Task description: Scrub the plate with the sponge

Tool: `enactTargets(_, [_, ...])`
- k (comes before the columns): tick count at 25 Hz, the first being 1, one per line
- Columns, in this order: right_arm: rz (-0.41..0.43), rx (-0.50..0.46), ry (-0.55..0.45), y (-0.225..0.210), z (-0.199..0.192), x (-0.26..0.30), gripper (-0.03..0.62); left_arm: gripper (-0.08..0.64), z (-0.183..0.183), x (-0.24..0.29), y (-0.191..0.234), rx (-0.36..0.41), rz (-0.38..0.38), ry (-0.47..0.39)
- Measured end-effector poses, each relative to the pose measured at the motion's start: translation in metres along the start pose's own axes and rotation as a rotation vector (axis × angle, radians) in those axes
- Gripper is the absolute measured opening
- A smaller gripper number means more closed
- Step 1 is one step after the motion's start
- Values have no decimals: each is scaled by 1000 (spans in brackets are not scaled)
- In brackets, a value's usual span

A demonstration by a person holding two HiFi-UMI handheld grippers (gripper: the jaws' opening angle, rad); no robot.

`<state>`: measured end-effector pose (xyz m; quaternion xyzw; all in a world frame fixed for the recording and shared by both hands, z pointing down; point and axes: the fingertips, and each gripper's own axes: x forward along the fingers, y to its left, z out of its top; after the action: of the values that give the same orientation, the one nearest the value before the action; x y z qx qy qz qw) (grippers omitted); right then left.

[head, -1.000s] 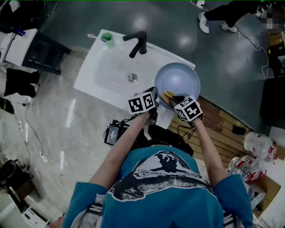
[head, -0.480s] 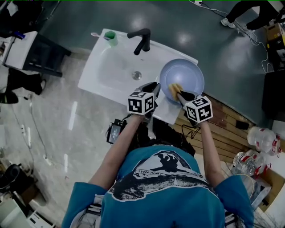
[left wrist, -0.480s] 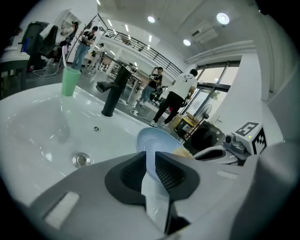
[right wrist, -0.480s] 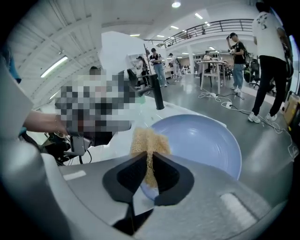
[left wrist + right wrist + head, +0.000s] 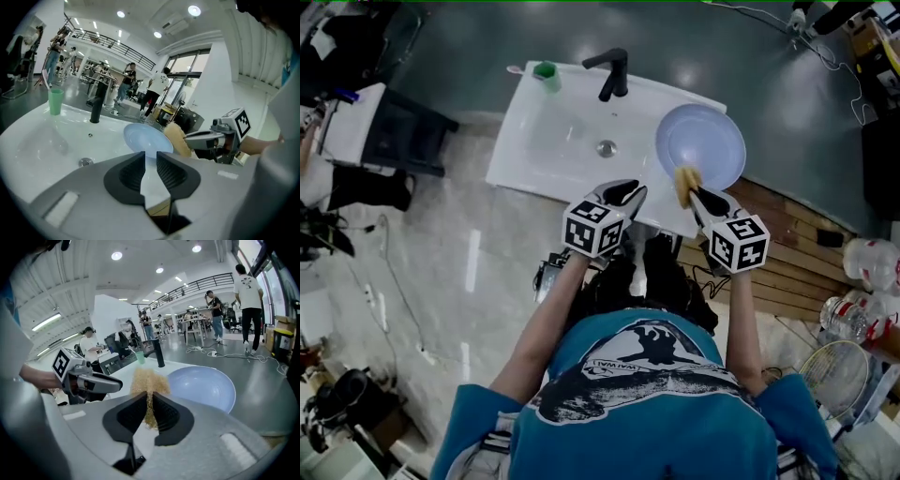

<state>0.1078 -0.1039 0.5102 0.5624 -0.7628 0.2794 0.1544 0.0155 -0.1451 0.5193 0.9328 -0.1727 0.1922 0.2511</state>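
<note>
The pale blue plate (image 5: 703,141) lies on the right end of the white sink (image 5: 546,150). My right gripper (image 5: 694,194) is shut on the yellow sponge (image 5: 684,177), which hangs just over the plate's near rim. In the right gripper view the sponge (image 5: 149,379) sticks out past the jaws in front of the plate (image 5: 206,386). My left gripper (image 5: 630,193) hovers left of the plate, near the sink's front edge. Its jaws have just been opening and nothing is between them (image 5: 150,158). The left gripper view also shows the plate (image 5: 143,137) and the sponge (image 5: 177,139).
A black faucet (image 5: 612,71) and a green cup (image 5: 547,74) stand at the back of the sink, with the drain (image 5: 607,147) in the basin. Wooden slats (image 5: 787,251), water bottles (image 5: 868,264) and a wire basket (image 5: 838,375) lie to the right. People stand in the background.
Both grippers have risen and pulled back from the plate. The left gripper has come away from the plate's near edge, and the sponge has lifted off the plate's face.
</note>
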Motion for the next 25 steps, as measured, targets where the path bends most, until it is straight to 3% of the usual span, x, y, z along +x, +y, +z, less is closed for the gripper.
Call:
enactTargets(8, [-63,86,-86,40,-36,-33,37,84,-33,-49,-37,204,-64,58])
enactTargets(15, [-83,136,-102,72,-73,-62,38,83,-59,-85,-69,242,-101,50])
enactTargets(25, [-103,170,-139,98,-96,-98,38,52,-86,-115,-95,269,-108,67])
